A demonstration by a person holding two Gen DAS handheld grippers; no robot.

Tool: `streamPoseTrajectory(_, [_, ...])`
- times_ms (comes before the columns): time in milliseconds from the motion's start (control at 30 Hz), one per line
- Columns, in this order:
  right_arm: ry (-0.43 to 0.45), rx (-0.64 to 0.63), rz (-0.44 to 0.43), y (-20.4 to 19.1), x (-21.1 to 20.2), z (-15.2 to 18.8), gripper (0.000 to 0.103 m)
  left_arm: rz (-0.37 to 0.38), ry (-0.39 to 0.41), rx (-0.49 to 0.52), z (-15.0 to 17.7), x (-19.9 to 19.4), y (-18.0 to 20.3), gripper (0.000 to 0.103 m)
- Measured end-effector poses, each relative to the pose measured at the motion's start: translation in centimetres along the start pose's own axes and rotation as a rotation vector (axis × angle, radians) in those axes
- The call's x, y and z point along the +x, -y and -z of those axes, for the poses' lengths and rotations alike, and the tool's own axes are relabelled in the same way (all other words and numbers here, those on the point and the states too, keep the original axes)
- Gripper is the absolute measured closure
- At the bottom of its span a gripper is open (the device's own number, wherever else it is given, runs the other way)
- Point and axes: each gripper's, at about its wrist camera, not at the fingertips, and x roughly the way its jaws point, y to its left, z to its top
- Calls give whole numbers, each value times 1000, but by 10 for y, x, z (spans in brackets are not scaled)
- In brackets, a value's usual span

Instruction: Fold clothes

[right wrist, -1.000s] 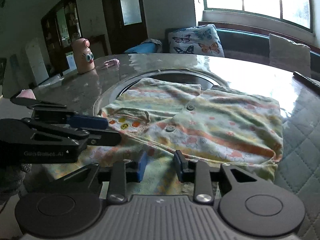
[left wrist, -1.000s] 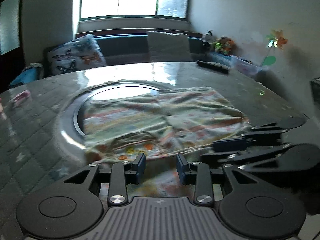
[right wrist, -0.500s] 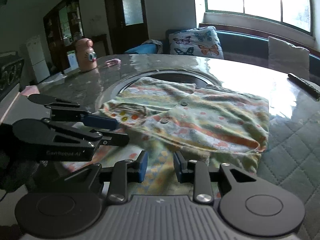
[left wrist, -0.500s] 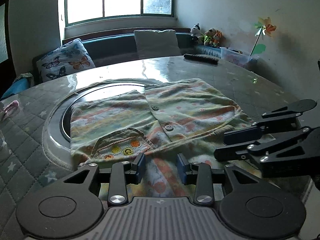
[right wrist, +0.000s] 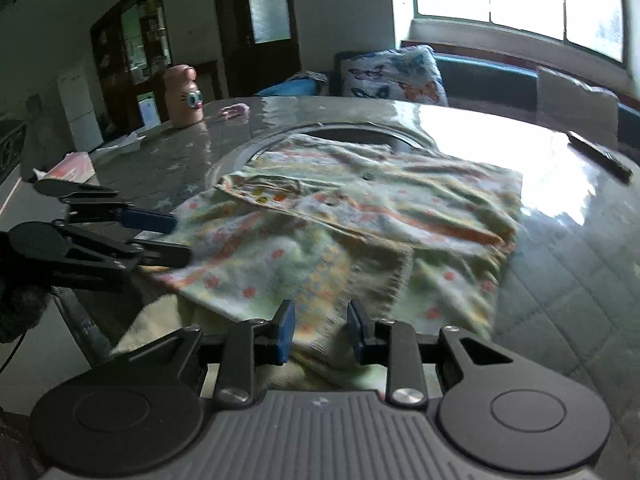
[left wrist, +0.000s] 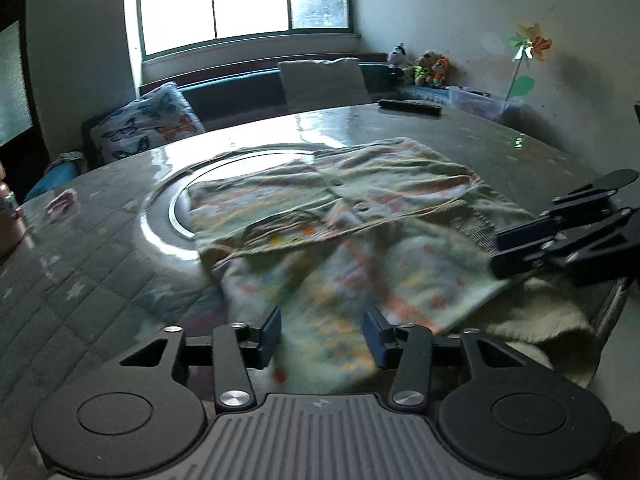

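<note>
A pale yellow patterned buttoned garment [left wrist: 360, 208] [right wrist: 380, 200] lies on the round table [left wrist: 80, 280], partly over the inset turntable ring [left wrist: 168, 216]. Its lower part is spread toward the near edge and blurred. My left gripper [left wrist: 320, 332] [right wrist: 180, 238] sits at that lower part; its jaws are opening, and cloth lies between the pads without being pinched. My right gripper [right wrist: 320, 330] [left wrist: 498, 254] is beside it, to its right, with its jaws narrow on the bunched ribbed hem.
A cream cloth [left wrist: 540, 320] hangs at the table's near edge below the garment. A dark remote [right wrist: 600, 156] lies far right, a pink bottle-shaped toy [right wrist: 186, 96] and a small pink item [right wrist: 234, 110] far left. A bench with a butterfly cushion [left wrist: 148, 128] stands behind the table.
Both grippers drew back toward the table's near edge, and the garment's lower part came out with them. The left jaws have widened; the right jaws keep the same gap.
</note>
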Motion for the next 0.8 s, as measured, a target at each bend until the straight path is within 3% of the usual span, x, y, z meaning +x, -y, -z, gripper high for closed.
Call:
streamPoseTrajectory(233, [9, 36, 7, 8, -9, 6, 77, -3, -7, -22, 10, -9, -10, 49])
streamPoseTrajectory(533, [11, 46, -2, 10, -9, 6, 74, -31, -27, 47, 20, -26, -14, 49])
streamPoseTrajectory(633, [15, 51, 0, 11, -10, 5, 71, -33, -21, 88, 21, -33, -9, 49])
streamPoseTrajectory(800, [28, 42, 11, 11, -16, 2, 66, 17, 35, 245, 25, -45, 17, 34])
